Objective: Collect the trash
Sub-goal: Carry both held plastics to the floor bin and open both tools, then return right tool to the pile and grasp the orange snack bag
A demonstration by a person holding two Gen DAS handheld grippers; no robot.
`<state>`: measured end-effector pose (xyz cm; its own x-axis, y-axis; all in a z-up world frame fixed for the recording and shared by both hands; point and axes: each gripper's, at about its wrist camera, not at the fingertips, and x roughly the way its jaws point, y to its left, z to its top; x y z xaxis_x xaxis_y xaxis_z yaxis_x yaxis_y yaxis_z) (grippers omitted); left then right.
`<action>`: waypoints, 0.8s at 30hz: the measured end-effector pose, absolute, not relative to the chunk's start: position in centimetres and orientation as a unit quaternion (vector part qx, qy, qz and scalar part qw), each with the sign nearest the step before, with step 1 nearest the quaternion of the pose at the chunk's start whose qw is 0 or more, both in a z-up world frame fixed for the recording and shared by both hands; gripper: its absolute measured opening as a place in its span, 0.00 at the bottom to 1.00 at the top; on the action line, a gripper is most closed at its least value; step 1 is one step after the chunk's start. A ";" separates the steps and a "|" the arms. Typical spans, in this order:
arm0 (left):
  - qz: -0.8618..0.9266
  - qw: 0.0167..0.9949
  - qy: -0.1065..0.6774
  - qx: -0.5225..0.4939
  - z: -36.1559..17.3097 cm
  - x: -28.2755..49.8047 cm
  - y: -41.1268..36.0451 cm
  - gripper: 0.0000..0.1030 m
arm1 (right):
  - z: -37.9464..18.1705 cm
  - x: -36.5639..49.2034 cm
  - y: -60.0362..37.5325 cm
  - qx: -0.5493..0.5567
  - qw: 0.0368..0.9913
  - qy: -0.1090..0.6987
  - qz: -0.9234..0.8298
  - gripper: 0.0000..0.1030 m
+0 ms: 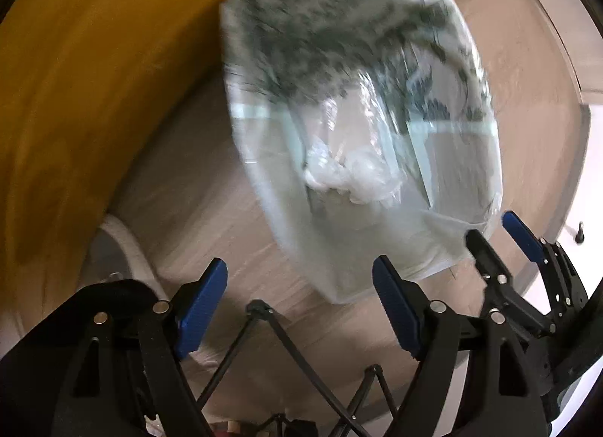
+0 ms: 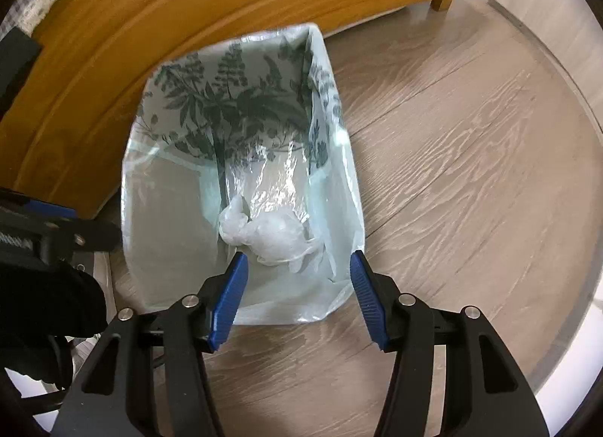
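Both of your claws are hanging spread with nothing pinched. Your right gripper [image 2: 297, 294] points down over the near rim of the bin [image 2: 241, 181], a boxy thing with a green leaf print inside and a clear liner [image 2: 339, 233] draped over its edges. Its blue pads [image 2: 230, 301] stand apart: one hangs over the inside of the bin, the other at the near right corner where the liner folds over. Whether that pad actually brushes the plastic, can't tell.

Your left gripper [image 1: 297, 309] is wider still, and only bare wood floor [image 1: 233, 218] shows between its pads, just beside the bin's near edge. That view's pretty blurry.

Trash-wise, a crumpled white plastic wad [image 2: 264, 233] sits at the bottom of the bin. The bin stands on the floor right up against an orange wooden furniture panel [image 2: 158, 15].
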<state>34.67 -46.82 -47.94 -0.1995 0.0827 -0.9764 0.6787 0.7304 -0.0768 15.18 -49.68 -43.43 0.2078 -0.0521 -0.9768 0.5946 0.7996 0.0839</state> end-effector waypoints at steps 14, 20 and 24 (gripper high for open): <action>-0.329 0.753 0.517 0.241 -27.3 38.3 -40.9 0.75 | -27.7 18.3 -50.7 0.132 0.792 0.531 -0.272 0.59; -0.334 0.834 0.414 0.147 -14.8 44.0 -31.3 0.86 | -17.3 24.2 -47.4 0.077 0.854 0.442 -0.264 0.71; -0.297 0.886 0.336 0.117 -9.8 48.2 -21.7 0.93 | -11.8 29.9 -42.7 0.055 0.892 0.387 -0.227 0.74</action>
